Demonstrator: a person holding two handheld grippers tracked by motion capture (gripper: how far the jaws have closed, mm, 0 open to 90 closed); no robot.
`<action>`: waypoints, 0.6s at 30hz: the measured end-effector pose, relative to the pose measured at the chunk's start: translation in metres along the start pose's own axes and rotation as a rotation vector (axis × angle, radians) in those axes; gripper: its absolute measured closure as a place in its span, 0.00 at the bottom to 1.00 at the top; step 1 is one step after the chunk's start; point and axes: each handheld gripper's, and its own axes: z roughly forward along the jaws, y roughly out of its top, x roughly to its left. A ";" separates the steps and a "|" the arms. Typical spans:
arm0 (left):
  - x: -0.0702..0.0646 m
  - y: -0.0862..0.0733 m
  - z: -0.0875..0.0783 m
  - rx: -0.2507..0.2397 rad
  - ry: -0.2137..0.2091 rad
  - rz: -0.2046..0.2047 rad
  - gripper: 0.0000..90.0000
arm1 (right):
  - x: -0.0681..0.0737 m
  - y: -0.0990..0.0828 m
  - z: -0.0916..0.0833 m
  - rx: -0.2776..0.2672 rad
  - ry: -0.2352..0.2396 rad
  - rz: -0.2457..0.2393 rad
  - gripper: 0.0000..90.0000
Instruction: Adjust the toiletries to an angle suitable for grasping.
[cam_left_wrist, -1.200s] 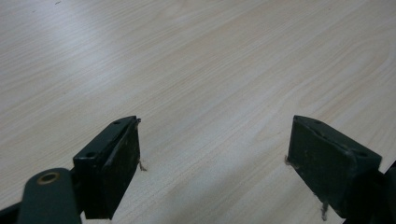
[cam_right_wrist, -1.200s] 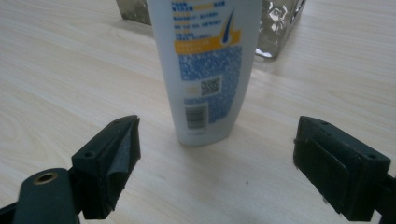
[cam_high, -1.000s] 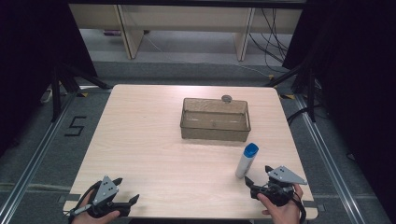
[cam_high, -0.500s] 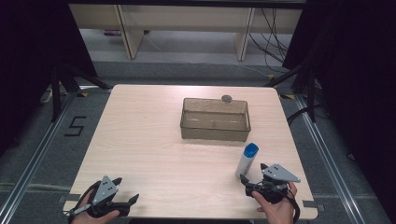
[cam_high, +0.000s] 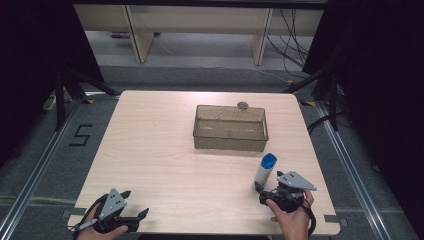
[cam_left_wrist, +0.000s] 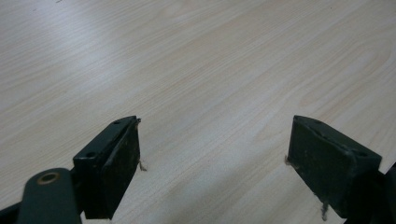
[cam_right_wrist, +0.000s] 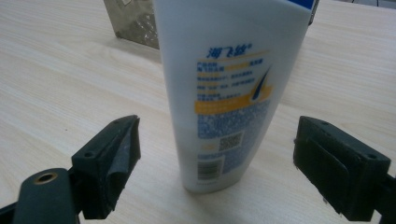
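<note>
A white bottle with a blue cap stands upright on the wooden table, front right. My right gripper is open just in front of it, held by a hand. In the right gripper view the bottle rises close ahead, a little beyond the two spread jaws, its printed label facing me. My left gripper is open at the front left edge. In the left gripper view its jaws stand wide apart over bare tabletop.
A clear rectangular plastic bin sits mid-table toward the back, with a small round grey object at its far rim. Its corner shows behind the bottle. Table edges drop to grey floor with metal rails.
The right gripper has moved left and forward, closing in on the base of the bottle. The left gripper has stayed put.
</note>
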 end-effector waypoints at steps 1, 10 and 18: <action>0.000 0.000 0.000 0.000 0.000 0.000 0.18 | 0.003 0.000 0.000 0.013 -0.005 0.029 0.18; 0.000 0.000 0.000 0.003 0.001 0.001 0.18 | 0.005 0.003 0.008 0.009 -0.014 0.027 0.19; -0.001 0.001 -0.001 -0.016 -0.002 -0.009 0.19 | 0.001 0.004 0.013 0.000 -0.019 0.017 0.19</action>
